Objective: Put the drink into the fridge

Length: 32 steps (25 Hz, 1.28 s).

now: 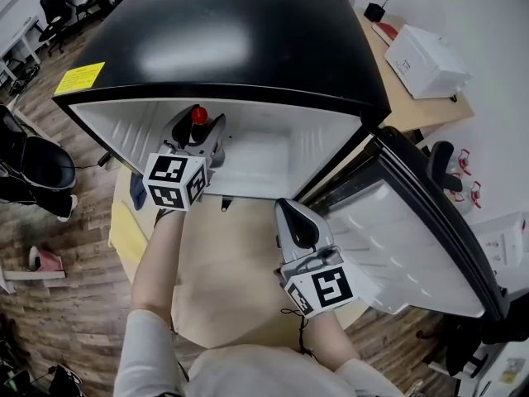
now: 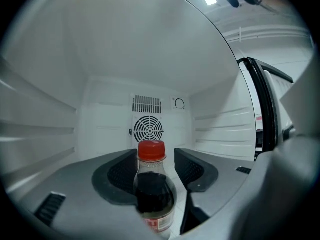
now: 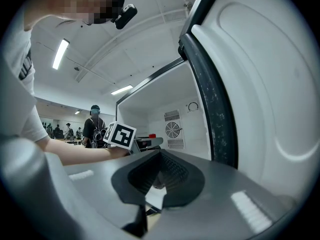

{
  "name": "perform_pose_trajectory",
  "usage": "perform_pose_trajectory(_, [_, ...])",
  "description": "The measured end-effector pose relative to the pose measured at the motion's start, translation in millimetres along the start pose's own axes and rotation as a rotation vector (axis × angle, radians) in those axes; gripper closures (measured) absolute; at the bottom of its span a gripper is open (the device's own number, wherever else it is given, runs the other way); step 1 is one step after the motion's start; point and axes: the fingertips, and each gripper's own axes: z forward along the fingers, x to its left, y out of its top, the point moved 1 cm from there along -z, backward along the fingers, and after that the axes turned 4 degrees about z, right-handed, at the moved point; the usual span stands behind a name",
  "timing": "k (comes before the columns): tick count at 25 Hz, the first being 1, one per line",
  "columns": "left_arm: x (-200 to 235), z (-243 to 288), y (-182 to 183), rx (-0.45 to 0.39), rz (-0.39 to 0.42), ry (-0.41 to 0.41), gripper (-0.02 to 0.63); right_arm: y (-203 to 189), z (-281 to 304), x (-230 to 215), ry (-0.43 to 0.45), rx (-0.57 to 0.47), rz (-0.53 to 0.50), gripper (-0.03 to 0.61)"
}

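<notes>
The drink, a dark cola bottle (image 2: 152,184) with a red cap (image 1: 199,115), stands upright just inside the open black fridge (image 1: 223,31) on its white floor (image 1: 256,151). My left gripper (image 1: 202,129) reaches into the fridge, and the bottle sits between its open jaws (image 2: 156,156); a gap shows beside the neck on the right. The right gripper (image 1: 287,208) hovers outside, in front of the fridge and beside the open door (image 1: 397,230). Its pads (image 3: 161,156) meet at the tips with nothing in them.
A round fan grille (image 2: 148,128) sits in the fridge's back wall. The door's white inner liner (image 3: 250,84) is close on the right. A white box (image 1: 426,60) lies on the wooden table behind. Office chairs (image 1: 33,168) stand at the left.
</notes>
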Motion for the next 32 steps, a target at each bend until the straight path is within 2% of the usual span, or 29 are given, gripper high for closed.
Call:
perform_pose_trajectory(6, [5,-20,3,-0.007,0.004,0.034,0.379,7,-5,8,0.008,-0.009,-0.009,0.568])
perform_pose_trajectory(10, [7,-41,5,-0.009,0.044,0.068,0.387,12,-7,18,0.026,-0.015,-0.017,0.568])
perform_pose_trajectory(14, [7,-67,9,-0.019,0.087,0.102,0.561,14,-8,30,0.041,-0.019,-0.024,0.568])
perform_pose_trajectory(16, [4,-78,9,-0.022,0.079,0.102,0.602,16,-10,35,0.046,-0.021,-0.027,0.568])
perform_pose_trajectory(21, [-6,-110,5,-0.015,0.036,0.085,0.606,21,-15,48,0.055,-0.021,-0.042,0.568])
perform_pose_trajectory(32, [-20,-190,4,-0.034,-0.057,0.102,0.606,30,-29,63,0.044,-0.033,-0.060,0.568])
